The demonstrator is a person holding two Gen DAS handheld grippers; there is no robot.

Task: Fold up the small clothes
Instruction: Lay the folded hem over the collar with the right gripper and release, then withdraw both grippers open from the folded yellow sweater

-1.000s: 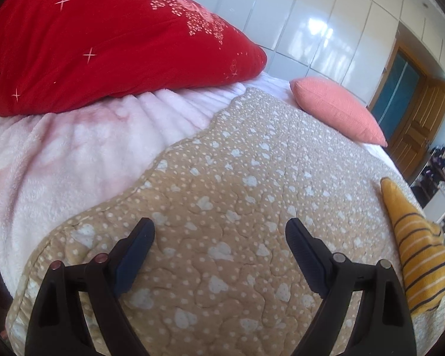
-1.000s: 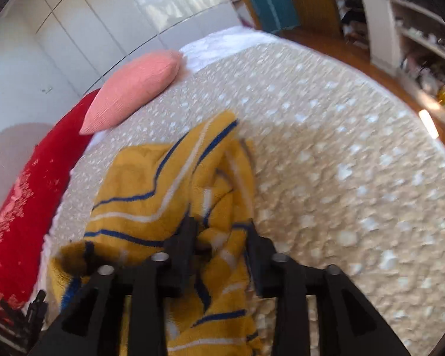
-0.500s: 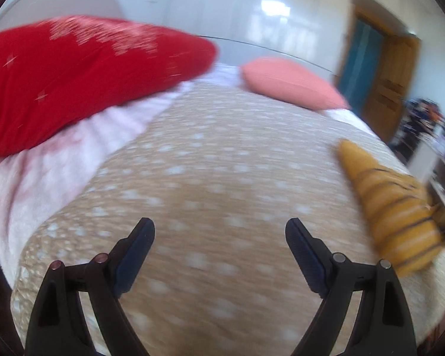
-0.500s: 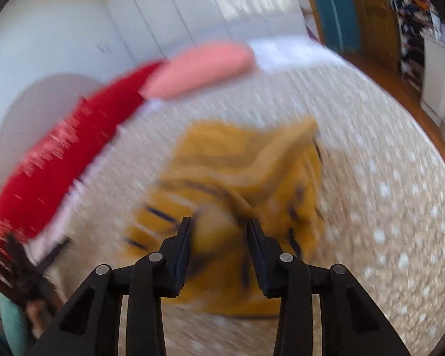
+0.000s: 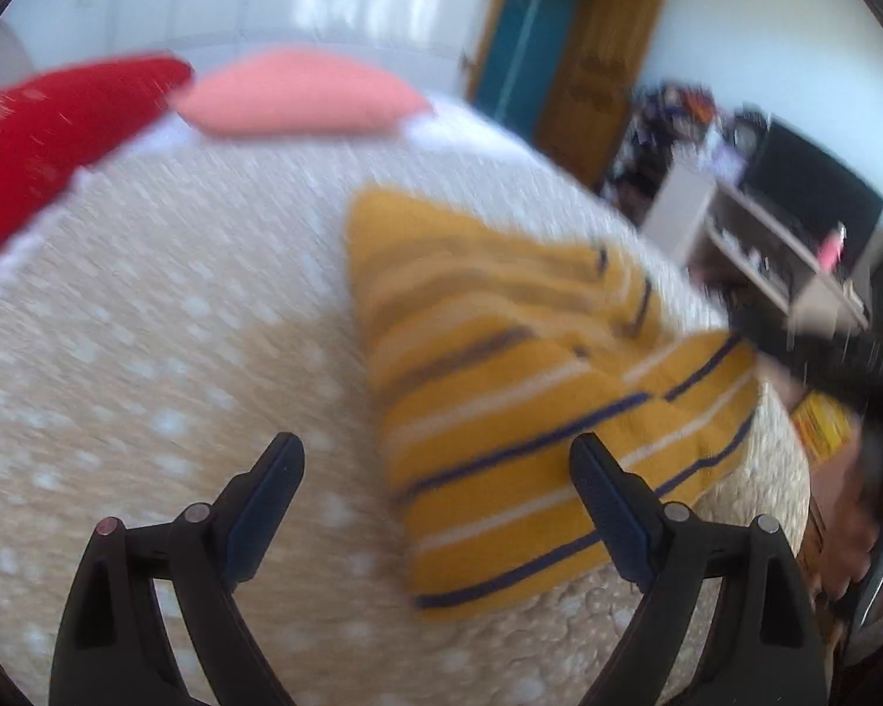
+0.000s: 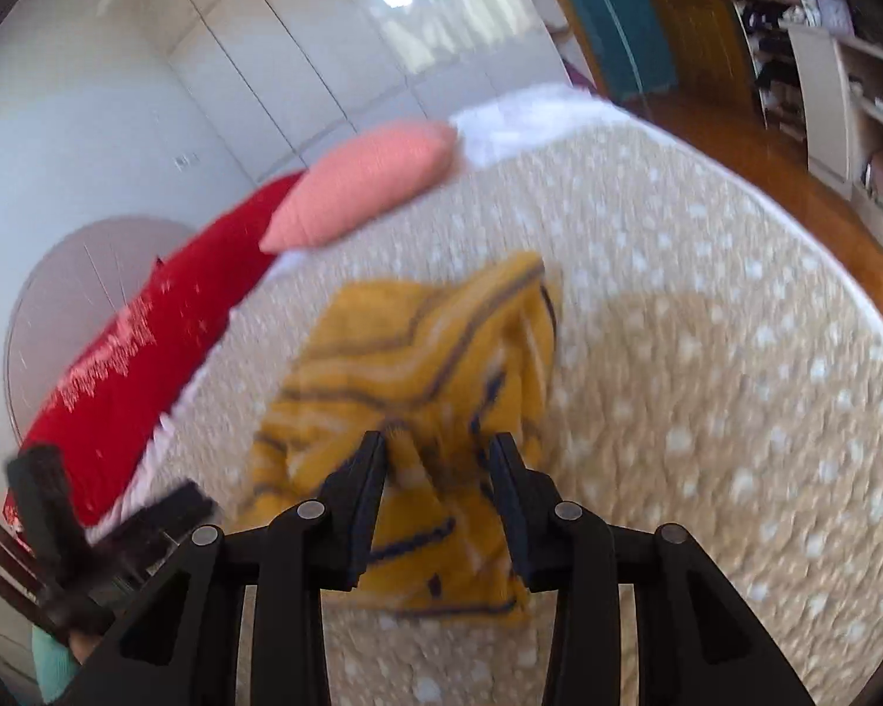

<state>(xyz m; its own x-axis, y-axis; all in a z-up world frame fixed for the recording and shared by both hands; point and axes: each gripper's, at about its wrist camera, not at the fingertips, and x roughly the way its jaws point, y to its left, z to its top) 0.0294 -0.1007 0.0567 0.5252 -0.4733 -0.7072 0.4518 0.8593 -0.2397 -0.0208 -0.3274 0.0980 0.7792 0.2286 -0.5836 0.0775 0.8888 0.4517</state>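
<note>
**One soft striped garment, one grip on it, one gripper free**

One small knit garment, mustard yellow with navy and white stripes (image 5: 535, 412), lies rumpled on the bed's beige dotted quilt (image 5: 147, 388), toward the side nearest the shelves and doorway. Going from left to right in the left wrist view: a red cushion (image 5: 47, 135) and a pink pillow (image 5: 300, 94) sit at the far end of the bed, well apart from the garment; then comes bare quilt; then the garment itself, bunched into a rough wedge.

The left gripper (image 5: 435, 470) hangs above the quilt with its jaws wide apart and nothing between them; its right finger overlaps the garment's near edge in the picture, though I cannot tell whether it touches the cloth.

The right gripper (image 6: 438, 459) has just been narrowing its jaws, and a fold of the garment (image 6: 418, 365) stands between them. The pads seem to pinch the bunched cloth, with the rest of the garment trailing away across the quilt.

By my reading, the garment is light, limp and thick-knit: it will sag and drape from any single hold, and it should not slip easily from the pads. It is not fragile. A pinch in the middle of a crumple only drags a lump about. Better holds would be two corners or a hem edge, one per gripper, so the cloth can be stretched flat before any fold; the free left gripper could take the near striped edge.
</note>
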